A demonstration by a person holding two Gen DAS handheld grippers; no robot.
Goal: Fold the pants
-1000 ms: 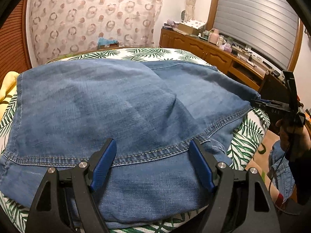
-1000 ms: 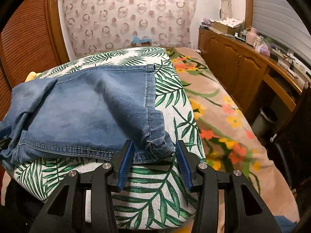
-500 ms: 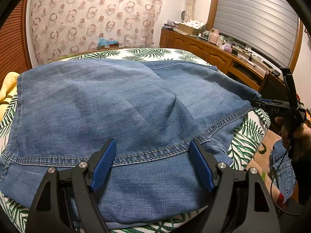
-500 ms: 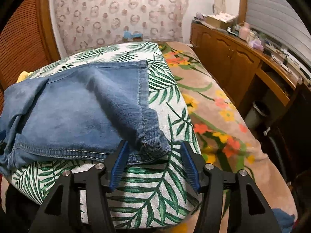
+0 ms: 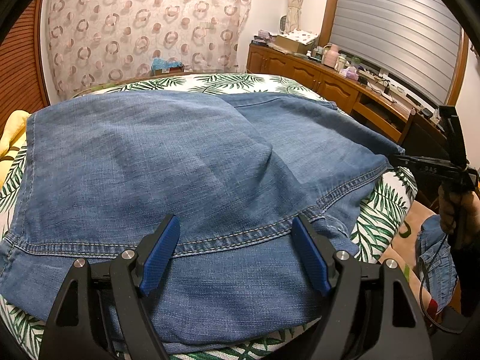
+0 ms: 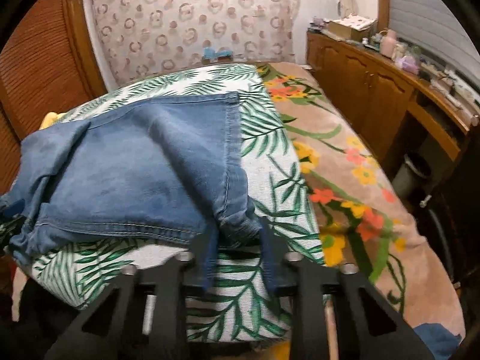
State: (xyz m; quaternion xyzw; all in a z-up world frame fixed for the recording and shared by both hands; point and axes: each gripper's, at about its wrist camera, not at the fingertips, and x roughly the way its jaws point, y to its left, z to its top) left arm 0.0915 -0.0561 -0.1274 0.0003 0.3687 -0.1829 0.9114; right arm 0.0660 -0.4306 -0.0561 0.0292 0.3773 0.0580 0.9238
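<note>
Floral beige blanket (image 6: 354, 210) covers the bed, the widest thing in the right wrist view, running back toward the patterned pink curtain (image 5: 144, 21) on the far wall. Wooden cabinets (image 6: 366, 90) line the side of the room, their top crowded with small boxes and bottles too small to tell apart.

On the bed sits a white cushion printed with green palm leaves (image 6: 264, 162), and across its top lie the faded blue denim pants (image 5: 168, 162), spread nearly flat with one layer folded over another. A stitched hem runs along the near edge, and one corner droops over the cushion's side.

Low in its own view, the left tool (image 5: 235, 255) hangs just above that near hem, its blue-padded fingers (image 5: 159, 255) standing well apart with nothing pinched between them.

At the pants' drooping corner (image 6: 237, 219), the right tool (image 6: 240, 255) has its jaws closing, the bunched denim corner between its blurred fingers and the pads not yet clearly pressing on it. In the left wrist view this tool shows from the side at the cloth's far edge, carried by a person's hand (image 5: 456, 207).
</note>
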